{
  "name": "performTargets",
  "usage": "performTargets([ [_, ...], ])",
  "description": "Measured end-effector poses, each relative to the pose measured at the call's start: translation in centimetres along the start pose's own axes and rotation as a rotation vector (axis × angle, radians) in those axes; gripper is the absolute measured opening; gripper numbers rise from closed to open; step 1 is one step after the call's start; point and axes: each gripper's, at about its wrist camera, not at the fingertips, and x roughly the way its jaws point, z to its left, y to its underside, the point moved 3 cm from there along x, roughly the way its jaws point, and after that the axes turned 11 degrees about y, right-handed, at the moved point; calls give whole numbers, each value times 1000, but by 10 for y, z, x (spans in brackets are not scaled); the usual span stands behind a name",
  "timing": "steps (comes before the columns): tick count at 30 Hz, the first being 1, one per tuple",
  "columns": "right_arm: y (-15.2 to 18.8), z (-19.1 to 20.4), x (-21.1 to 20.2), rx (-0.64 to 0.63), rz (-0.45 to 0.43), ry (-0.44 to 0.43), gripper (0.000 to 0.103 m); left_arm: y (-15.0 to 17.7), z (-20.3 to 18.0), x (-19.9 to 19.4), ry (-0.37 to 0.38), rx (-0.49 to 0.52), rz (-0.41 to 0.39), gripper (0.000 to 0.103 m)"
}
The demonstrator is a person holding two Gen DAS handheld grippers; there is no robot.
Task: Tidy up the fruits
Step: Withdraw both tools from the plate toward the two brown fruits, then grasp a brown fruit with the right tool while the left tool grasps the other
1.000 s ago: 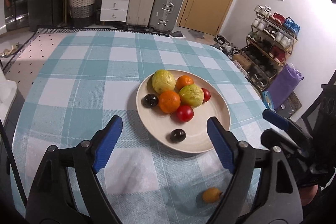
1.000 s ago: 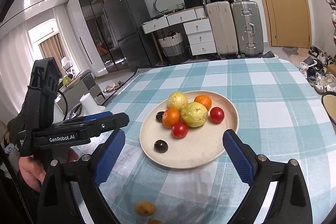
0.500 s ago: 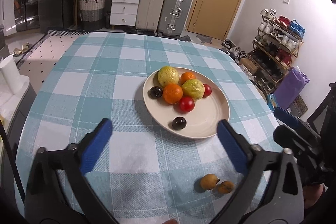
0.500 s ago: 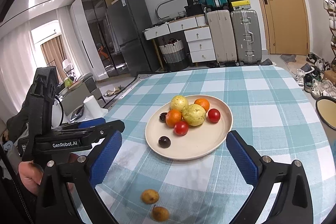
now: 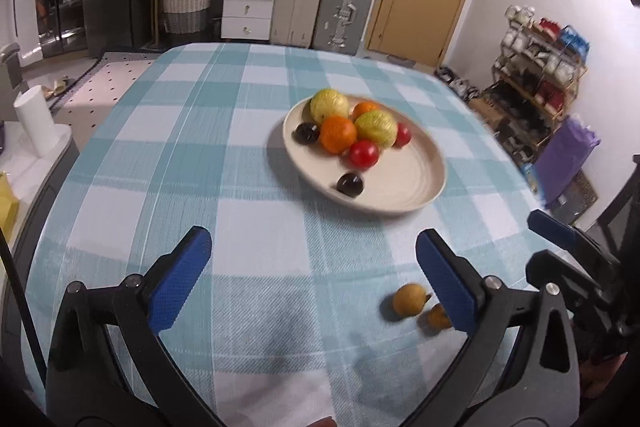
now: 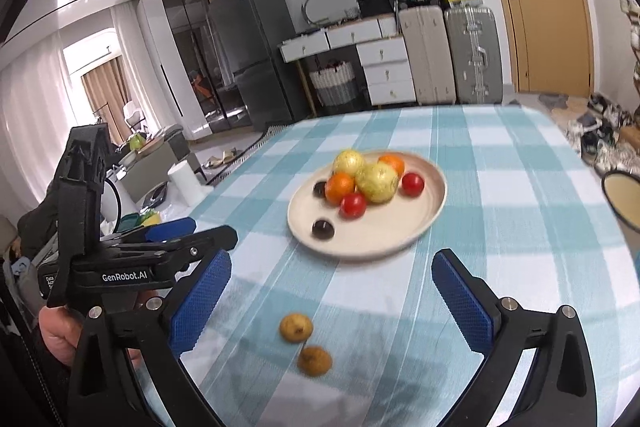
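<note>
A cream plate (image 5: pixel 404 187) (image 6: pixel 400 235) on the checked tablecloth holds two yellow-green fruits, two oranges, two red tomatoes and two dark plums. Two small brownish-yellow fruits lie on the cloth near the table's front edge: one (image 5: pixel 408 299) (image 6: pixel 296 327) and another (image 5: pixel 437 317) (image 6: pixel 315 360) beside it. My left gripper (image 5: pixel 316 283) is open and empty above the cloth, the small fruits by its right finger. My right gripper (image 6: pixel 332 303) is open and empty, the small fruits between its fingers, lower down.
The other gripper shows at each view's side: the right one (image 5: pixel 560 231), the left one with the hand (image 6: pixel 120 267). A second cream dish (image 6: pixel 622 199) sits at the table's right edge. Suitcases, drawers, a fridge and a shoe rack stand beyond the table.
Both grippers have pulled back from the plate toward the table's front edge and stay open. The two small fruits have come into fuller view.
</note>
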Motion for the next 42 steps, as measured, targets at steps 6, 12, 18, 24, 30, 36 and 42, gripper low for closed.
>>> performTargets([
  [6,27,1,4,4,54,13,102,13,0,5,-32,0,25,102],
  [12,49,2,13,1,117,5,102,18,-3,7,-39,9,38,102],
  [18,57,9,16,-26,145,0,87,21,-1,7,-38,1,43,102],
  [24,65,16,24,-53,190,-9,45,24,3,8,-38,-9,53,102],
  [30,70,21,29,-75,221,-6,31,25,6,10,-36,-18,61,102],
  [36,72,23,30,-86,225,-13,24,28,9,14,-34,-26,74,102],
  [42,73,23,29,-85,221,-20,23,29,8,17,-27,-26,85,102],
])
